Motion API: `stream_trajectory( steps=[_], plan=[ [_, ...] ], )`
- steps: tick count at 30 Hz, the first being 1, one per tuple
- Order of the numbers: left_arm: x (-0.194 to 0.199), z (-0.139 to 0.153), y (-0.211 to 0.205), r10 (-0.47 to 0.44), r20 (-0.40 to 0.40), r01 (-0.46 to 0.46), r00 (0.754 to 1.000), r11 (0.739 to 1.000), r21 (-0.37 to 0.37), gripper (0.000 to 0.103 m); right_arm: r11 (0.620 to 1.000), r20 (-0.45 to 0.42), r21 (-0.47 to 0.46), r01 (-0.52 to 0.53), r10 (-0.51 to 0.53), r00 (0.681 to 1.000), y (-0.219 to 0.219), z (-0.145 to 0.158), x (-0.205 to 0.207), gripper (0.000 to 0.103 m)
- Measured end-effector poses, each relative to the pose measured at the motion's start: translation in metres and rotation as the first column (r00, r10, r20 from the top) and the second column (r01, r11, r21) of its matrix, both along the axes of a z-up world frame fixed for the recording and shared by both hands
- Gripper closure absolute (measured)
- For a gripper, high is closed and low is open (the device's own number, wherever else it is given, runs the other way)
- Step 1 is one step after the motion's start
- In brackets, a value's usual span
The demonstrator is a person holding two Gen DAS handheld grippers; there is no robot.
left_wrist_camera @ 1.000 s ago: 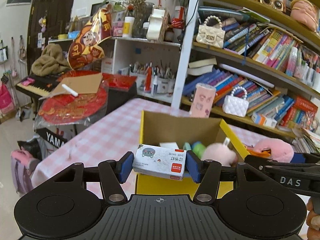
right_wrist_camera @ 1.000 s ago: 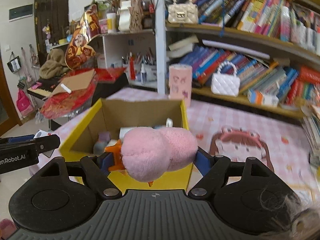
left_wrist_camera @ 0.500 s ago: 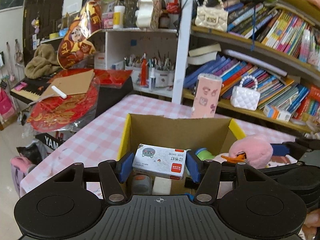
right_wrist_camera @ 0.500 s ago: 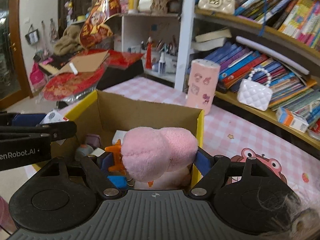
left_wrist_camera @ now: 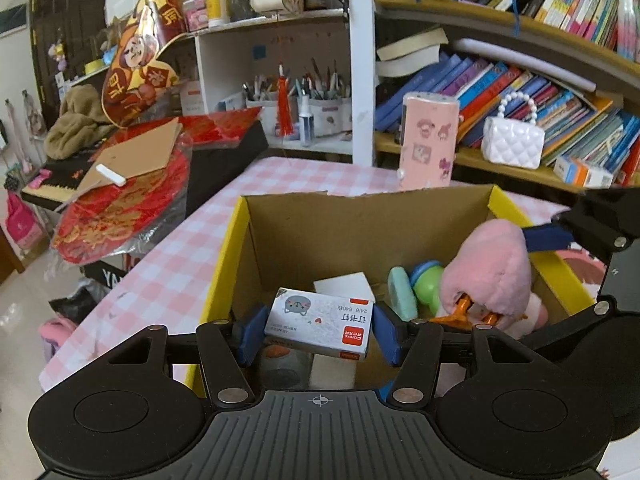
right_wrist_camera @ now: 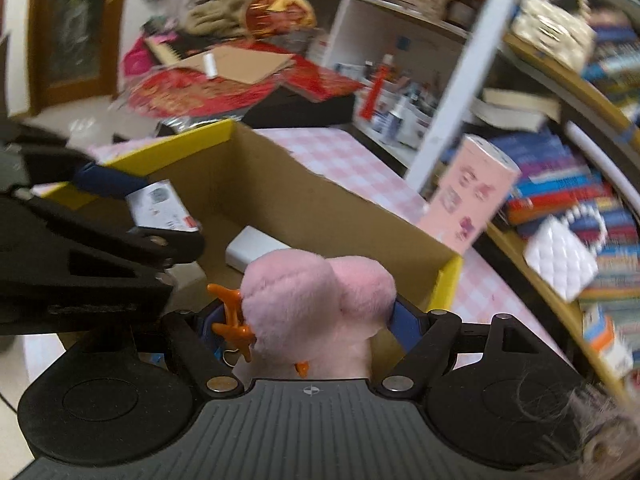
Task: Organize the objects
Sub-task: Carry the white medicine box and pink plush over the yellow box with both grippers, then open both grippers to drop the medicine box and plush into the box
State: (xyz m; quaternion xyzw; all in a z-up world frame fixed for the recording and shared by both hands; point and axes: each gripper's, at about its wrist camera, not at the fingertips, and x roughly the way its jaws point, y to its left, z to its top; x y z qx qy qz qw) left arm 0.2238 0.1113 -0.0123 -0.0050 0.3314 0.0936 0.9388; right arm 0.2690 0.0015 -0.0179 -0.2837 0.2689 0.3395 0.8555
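Observation:
My left gripper [left_wrist_camera: 318,330] is shut on a small white staple box [left_wrist_camera: 320,328] with a cat picture, held just inside the near end of an open yellow cardboard box [left_wrist_camera: 224,276]. My right gripper [right_wrist_camera: 306,320] is shut on a pink plush toy [right_wrist_camera: 316,300] with orange feet, held low over the same cardboard box [right_wrist_camera: 448,276]. The plush [left_wrist_camera: 488,272] and a right finger [left_wrist_camera: 544,238] show at the right in the left wrist view. The staple box [right_wrist_camera: 160,208] and a left finger [right_wrist_camera: 108,180] show at the left in the right wrist view.
Inside the box lie a white block [left_wrist_camera: 346,284], a teal disc [left_wrist_camera: 402,294] and a green-blue toy [left_wrist_camera: 426,284]. A pink patterned cylinder [left_wrist_camera: 428,148] stands behind the box on the pink checked tablecloth [left_wrist_camera: 168,256]. Bookshelves [left_wrist_camera: 540,80] and a white quilted purse [left_wrist_camera: 512,144] are behind.
Both grippers have moved forward and down into the cardboard box, each still holding its object. The right wrist view has swung and is blurred.

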Motion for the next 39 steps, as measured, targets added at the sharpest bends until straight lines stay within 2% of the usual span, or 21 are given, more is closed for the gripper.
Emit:
stream_trajectory(
  steps=[4,12,14,16,17,20,29,35,39],
  plan=[
    [0.002,-0.004,0.001,-0.005,-0.021,0.005,1.000,1.000,-0.008,0.046,0.998,0.009,-0.039,-0.057,0.058,0.998,0.006,-0.005,0.000,0.025],
    [0.002,-0.008,0.003,-0.014,-0.034,0.014,0.999,1.000,-0.012,0.045,0.996,-0.051,-0.065,-0.066,0.063,0.997,0.011,-0.009,0.007,0.026],
    [0.000,-0.007,0.003,-0.016,-0.027,0.016,1.000,1.000,-0.013,0.040,0.996,-0.049,-0.069,-0.065,0.061,0.997,0.011,-0.009,0.006,0.025],
    [-0.002,-0.003,0.004,-0.015,-0.009,0.015,1.000,1.000,-0.007,0.031,0.996,-0.049,-0.069,-0.058,0.054,0.997,0.011,-0.009,0.005,0.025],
    [-0.004,0.000,0.004,-0.016,0.003,0.016,1.000,1.000,-0.004,0.030,0.997,-0.049,-0.066,-0.051,0.047,0.998,0.010,-0.009,0.005,0.022],
    [-0.010,0.009,0.005,-0.014,0.041,0.014,0.999,1.000,-0.008,0.023,0.999,-0.058,-0.029,-0.017,0.015,0.998,0.006,-0.002,0.004,0.021],
    [-0.046,0.041,0.007,-0.007,0.155,0.012,0.988,1.000,-0.026,0.021,0.987,-0.041,0.121,0.102,-0.097,0.994,-0.017,0.033,-0.023,0.019],
    [-0.078,0.055,0.003,-0.015,0.206,0.023,0.978,0.999,-0.038,0.017,0.963,0.009,0.206,0.176,-0.182,0.983,-0.036,0.053,-0.062,0.017],
    [-0.099,0.058,0.000,-0.030,0.213,0.038,0.977,0.999,-0.034,0.013,0.932,0.000,0.259,0.255,-0.264,0.965,-0.056,0.060,-0.088,0.016]
  ],
)
